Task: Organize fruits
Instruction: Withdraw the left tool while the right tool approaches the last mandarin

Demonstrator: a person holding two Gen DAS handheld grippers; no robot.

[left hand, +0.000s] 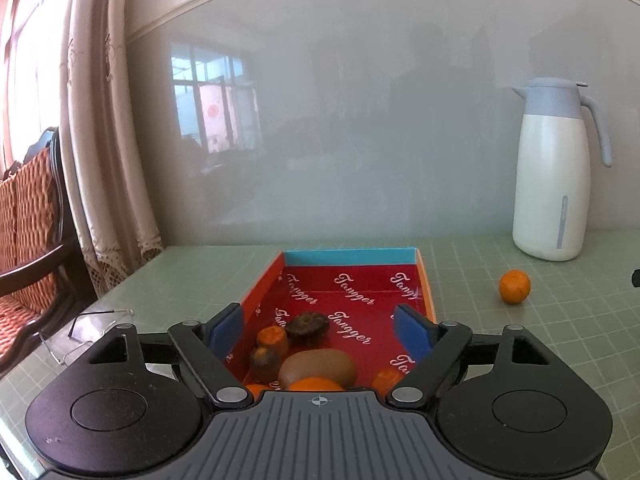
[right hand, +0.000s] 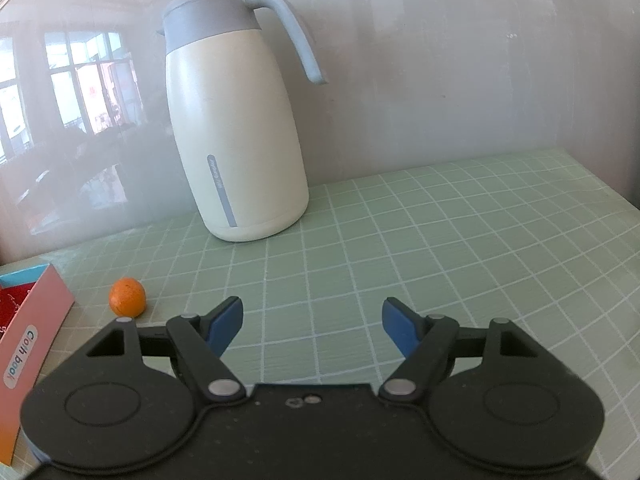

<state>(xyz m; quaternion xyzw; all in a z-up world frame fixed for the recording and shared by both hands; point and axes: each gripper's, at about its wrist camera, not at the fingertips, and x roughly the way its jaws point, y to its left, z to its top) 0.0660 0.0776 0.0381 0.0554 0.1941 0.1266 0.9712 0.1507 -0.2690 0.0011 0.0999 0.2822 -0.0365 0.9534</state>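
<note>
A red box [left hand: 425,280] with a blue far wall lies on the green grid mat. Inside its near end lie a kiwi [left hand: 318,366], several small oranges [left hand: 273,339] and a dark brown fruit [left hand: 307,324]. My left gripper [left hand: 320,326] is open and empty, hovering over these fruits. One loose orange [left hand: 515,287] sits on the mat right of the box; it also shows in the right wrist view [right hand: 127,297]. My right gripper [right hand: 312,322] is open and empty above the bare mat, right of that orange. The box's corner [right hand: 32,316] shows at the left.
A white thermos jug with a grey lid [left hand: 554,172] stands at the back against the wall, also in the right wrist view [right hand: 236,120]. A clear plastic tray [left hand: 92,328] lies left of the box. A chair [left hand: 28,240] and curtain stand beyond the table's left edge.
</note>
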